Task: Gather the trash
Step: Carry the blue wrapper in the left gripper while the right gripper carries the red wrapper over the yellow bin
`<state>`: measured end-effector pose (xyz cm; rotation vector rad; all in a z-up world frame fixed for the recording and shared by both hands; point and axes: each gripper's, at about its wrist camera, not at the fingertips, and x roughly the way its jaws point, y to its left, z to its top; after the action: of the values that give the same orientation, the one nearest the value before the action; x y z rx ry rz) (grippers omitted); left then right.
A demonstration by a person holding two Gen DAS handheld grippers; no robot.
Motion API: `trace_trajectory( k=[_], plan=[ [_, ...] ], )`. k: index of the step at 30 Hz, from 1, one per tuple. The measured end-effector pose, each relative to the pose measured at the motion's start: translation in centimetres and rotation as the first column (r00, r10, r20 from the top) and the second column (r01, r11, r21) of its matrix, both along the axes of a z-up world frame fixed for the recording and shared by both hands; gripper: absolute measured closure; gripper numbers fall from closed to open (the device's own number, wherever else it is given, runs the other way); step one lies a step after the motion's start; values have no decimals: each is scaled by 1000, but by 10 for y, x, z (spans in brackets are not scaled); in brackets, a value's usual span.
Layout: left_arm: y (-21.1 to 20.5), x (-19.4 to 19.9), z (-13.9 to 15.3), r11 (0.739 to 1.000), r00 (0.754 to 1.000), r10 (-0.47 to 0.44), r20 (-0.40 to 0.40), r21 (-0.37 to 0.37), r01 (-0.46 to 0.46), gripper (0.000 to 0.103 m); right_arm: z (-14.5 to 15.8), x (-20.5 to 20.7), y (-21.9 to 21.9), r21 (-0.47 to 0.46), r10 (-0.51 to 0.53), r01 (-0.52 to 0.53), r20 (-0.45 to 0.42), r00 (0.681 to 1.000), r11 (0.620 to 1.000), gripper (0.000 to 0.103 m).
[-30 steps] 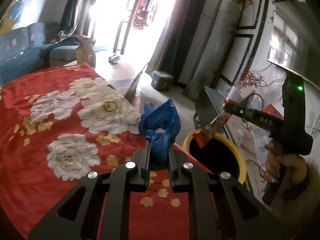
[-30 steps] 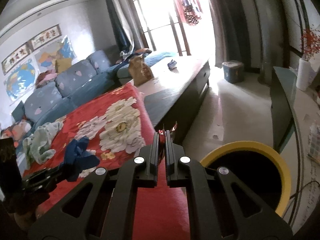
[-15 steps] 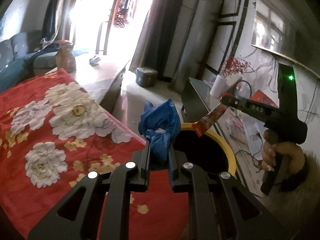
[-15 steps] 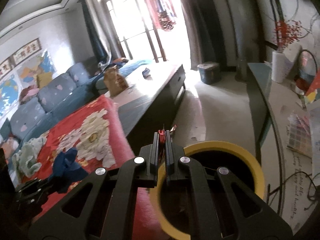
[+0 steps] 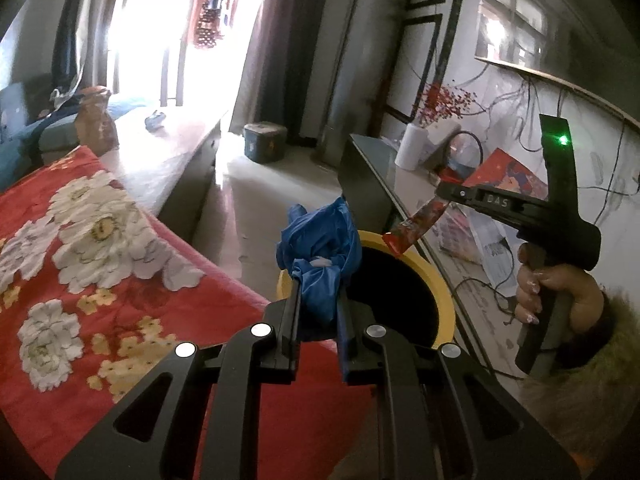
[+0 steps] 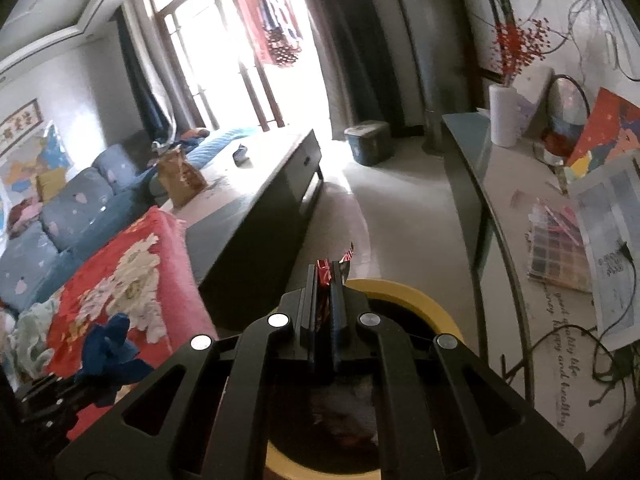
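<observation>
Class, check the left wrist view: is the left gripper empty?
No, the left gripper is clamped on crumpled blue plastic between its fingers.

I'm swinging both claws off the red floral blanket (image 5: 120,280) now: my right claw (image 6: 323,280) with its red wrapper (image 6: 325,270) comes over the yellow-rimmed bin (image 6: 404,292), and my left claw (image 5: 318,300) brings the blue bag (image 5: 320,248) to its rim.
</observation>
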<state>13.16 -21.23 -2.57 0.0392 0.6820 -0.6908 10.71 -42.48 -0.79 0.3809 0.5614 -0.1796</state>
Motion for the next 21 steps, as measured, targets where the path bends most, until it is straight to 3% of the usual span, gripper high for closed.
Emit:
trace_trajectory(
  k=[21],
  plan=[
    [-71,13,-37,991,990,-116,-76,56,121,89,-38,-3,-33,-7,-63,63,-88,994,998,100]
  ],
)
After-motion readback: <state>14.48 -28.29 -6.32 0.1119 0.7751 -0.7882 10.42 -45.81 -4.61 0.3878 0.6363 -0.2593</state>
